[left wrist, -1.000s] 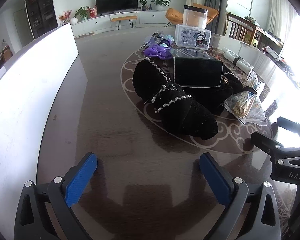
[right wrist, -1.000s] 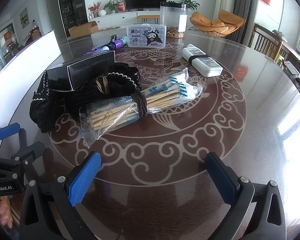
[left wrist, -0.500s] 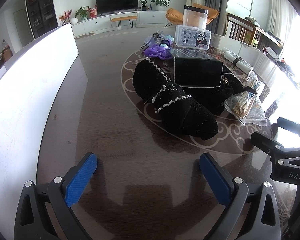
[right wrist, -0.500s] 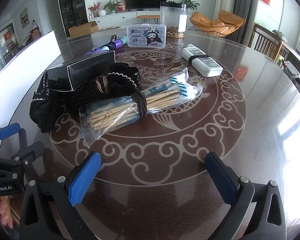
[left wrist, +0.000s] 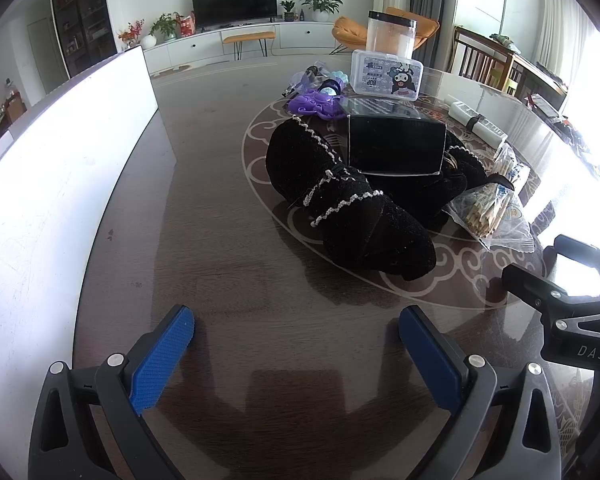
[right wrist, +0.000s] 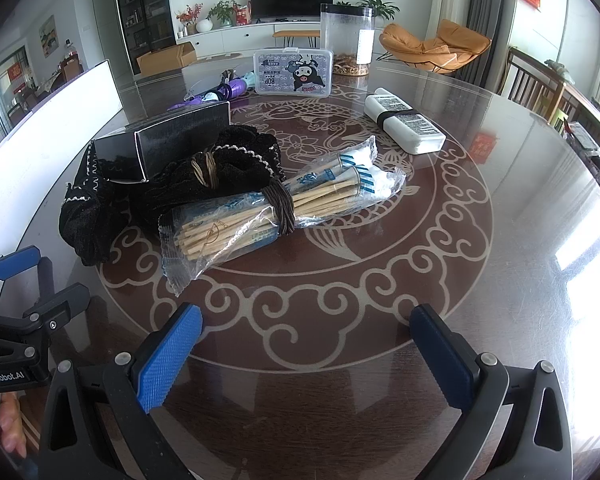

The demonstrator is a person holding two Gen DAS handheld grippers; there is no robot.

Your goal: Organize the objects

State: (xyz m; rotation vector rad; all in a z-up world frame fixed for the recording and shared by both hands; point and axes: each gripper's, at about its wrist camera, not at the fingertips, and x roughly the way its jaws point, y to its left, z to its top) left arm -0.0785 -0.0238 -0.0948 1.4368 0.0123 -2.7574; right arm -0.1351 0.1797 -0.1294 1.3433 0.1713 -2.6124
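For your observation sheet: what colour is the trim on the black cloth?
White zigzag trim on the black cloth; clearest in the left wrist view.

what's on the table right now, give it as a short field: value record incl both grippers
surface: round dark table with pale scroll pattern
centre pile: black trimmed cloth, black box resting on it
beside cloth: bagged chopstick bundle tied with brown cord
far side: cartoon plastic case, clear canister, purple items
right of centre: white power strip
left gripper: open, empty, above table
right gripper: open, empty, above table
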